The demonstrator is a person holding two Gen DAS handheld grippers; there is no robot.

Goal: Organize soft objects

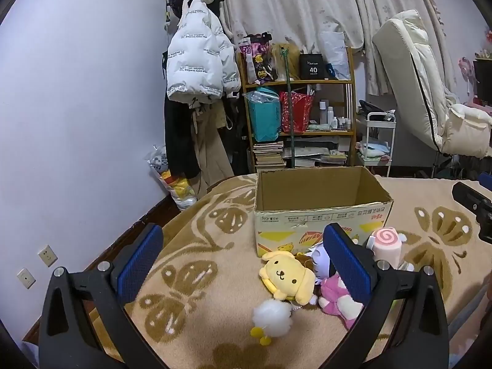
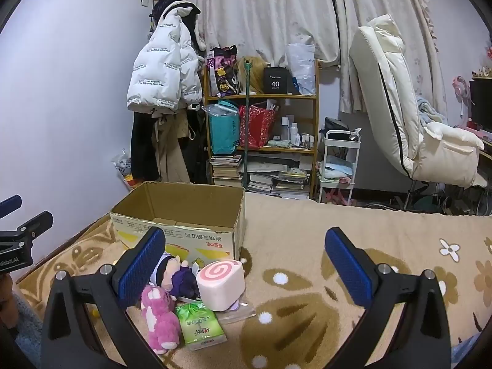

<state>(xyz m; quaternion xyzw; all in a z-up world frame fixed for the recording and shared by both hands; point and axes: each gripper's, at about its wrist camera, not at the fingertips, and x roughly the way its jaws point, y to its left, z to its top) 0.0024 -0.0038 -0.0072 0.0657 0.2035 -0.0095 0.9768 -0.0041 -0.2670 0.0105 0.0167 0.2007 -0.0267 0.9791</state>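
Note:
An open cardboard box (image 1: 323, 215) stands on the bed; it also shows in the right wrist view (image 2: 184, 233). In front of it lie a yellow dog plush (image 1: 287, 276), a white fluffy chick (image 1: 272, 318), a pink bear plush (image 1: 338, 299) (image 2: 160, 316), a dark-haired doll (image 2: 175, 273), a pink swirl roll cushion (image 1: 388, 243) (image 2: 221, 286) and a green tissue pack (image 2: 200, 327). My left gripper (image 1: 243, 261) is open and empty above the toys. My right gripper (image 2: 246, 267) is open and empty, just right of the pile.
The bed has a beige blanket (image 2: 338, 276) with brown butterflies. Beyond the bed stand a wooden shelf (image 1: 301, 110), hanging coats (image 1: 196, 70), a white cart (image 2: 338, 166) and a cream recliner (image 2: 406, 117). The wall (image 1: 77, 123) runs along the left.

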